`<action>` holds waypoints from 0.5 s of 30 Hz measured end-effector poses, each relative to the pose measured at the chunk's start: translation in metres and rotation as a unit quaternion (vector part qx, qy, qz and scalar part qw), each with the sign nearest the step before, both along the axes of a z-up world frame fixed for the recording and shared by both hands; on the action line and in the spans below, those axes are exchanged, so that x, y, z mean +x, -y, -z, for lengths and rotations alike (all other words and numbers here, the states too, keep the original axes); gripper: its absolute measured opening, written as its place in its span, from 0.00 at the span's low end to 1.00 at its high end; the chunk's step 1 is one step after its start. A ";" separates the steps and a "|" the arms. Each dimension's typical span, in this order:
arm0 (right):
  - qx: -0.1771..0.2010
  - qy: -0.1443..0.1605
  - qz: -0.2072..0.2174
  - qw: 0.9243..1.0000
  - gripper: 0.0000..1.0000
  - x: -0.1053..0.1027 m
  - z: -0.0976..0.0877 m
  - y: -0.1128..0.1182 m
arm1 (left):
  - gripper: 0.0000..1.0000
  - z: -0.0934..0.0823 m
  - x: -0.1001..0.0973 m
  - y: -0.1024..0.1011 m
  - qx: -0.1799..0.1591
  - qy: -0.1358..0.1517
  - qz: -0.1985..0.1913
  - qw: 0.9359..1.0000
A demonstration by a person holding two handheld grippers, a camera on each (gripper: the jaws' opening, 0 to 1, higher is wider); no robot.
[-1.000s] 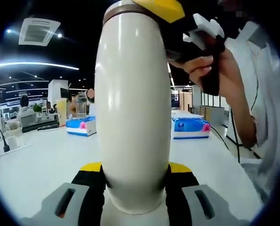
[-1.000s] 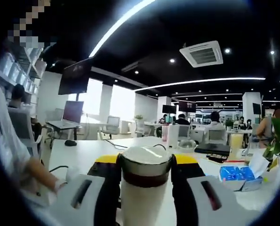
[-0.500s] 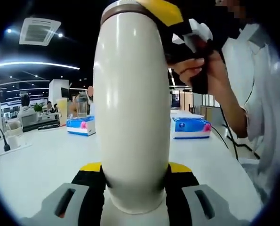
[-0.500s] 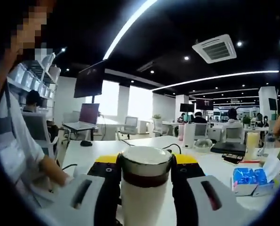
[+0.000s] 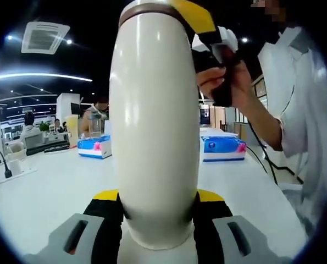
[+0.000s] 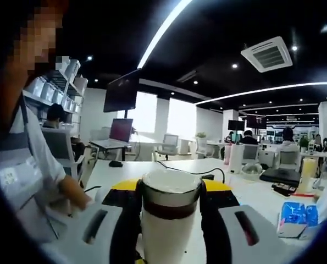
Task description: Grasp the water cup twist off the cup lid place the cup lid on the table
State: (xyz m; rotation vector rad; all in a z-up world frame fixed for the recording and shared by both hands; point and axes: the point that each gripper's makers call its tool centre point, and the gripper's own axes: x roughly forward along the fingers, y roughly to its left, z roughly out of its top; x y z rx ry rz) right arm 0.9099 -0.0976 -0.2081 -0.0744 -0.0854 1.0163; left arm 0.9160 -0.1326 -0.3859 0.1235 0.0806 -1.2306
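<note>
While the cup is held between both grippers, the scene reads as follows, nearest things first.

Left gripper: its yellow-and-black jaws are clamped on the lower body of the cup, one jaw on each side.
Cup: a tall cream-white cup that stands upright in the left gripper view, lifted above the table and gripped near its base.
Lid: a dark band with a shiny metal ring and a pale top, sitting on the cup's upper end in the right gripper view.
Right gripper: its yellow-and-black jaws press against the two sides of the lid, closed around it; in the left gripper view it reaches the cup's top from the upper right.
Hand: the person's hand wraps the right gripper's dark handle, up beside the top of the cup.
Person: a white sleeve and pale shirt fill the right edge of the left gripper view.
Table: a wide white surface lying below and behind the cup.
Tissue packs: a blue pack lies on the table to the right behind the cup, and another to the left.
Laptop: open on a farther desk in the right gripper view.
Ceiling: dark, with long light strips and a square air vent.
</note>
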 end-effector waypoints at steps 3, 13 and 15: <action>0.000 -0.002 -0.009 1.000 0.44 0.000 0.000 0.000 | 0.51 0.000 0.000 0.000 0.001 0.001 0.000 1.000; 0.006 -0.004 -0.052 0.999 0.44 0.000 0.000 0.001 | 0.51 0.000 0.000 0.001 0.001 0.000 0.001 1.000; 0.009 -0.007 -0.062 0.998 0.44 -0.001 0.000 0.001 | 0.51 0.000 0.000 0.001 0.001 0.000 0.001 1.000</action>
